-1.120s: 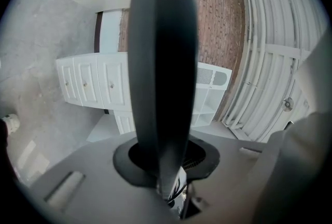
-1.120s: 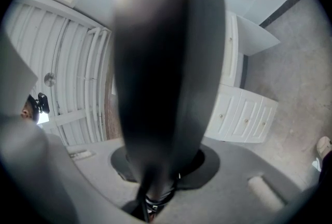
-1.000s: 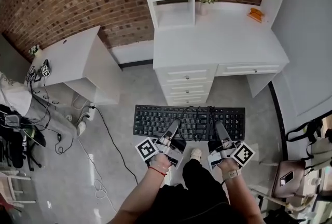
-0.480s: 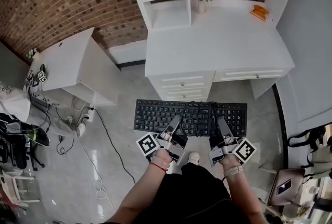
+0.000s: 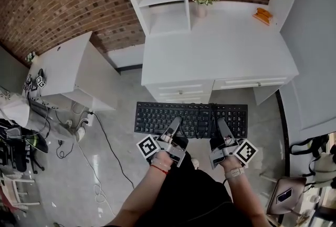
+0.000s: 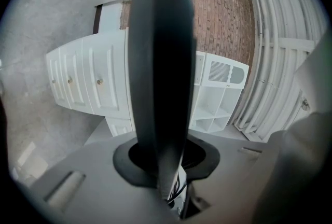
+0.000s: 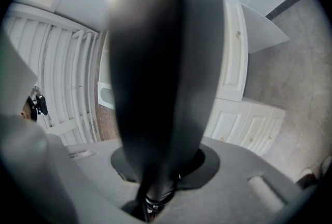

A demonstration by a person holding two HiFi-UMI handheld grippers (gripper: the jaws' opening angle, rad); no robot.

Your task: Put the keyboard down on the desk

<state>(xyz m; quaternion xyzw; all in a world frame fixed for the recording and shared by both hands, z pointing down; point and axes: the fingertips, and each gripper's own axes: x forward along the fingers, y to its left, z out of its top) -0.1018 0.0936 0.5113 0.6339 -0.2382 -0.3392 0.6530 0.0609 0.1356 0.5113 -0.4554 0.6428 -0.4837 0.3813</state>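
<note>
Left claw and right claw clamp the keyboard before the desk drawers.

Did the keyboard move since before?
Yes. The keyboard has moved toward the white desk: less of its drawers shows beyond the keyboard's far edge.

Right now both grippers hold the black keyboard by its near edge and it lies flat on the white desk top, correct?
Not on the desk. The left gripper and right gripper do hold the black keyboard by its near edge, but the head view shows it in the air short of the white desk, over the floor.
</note>
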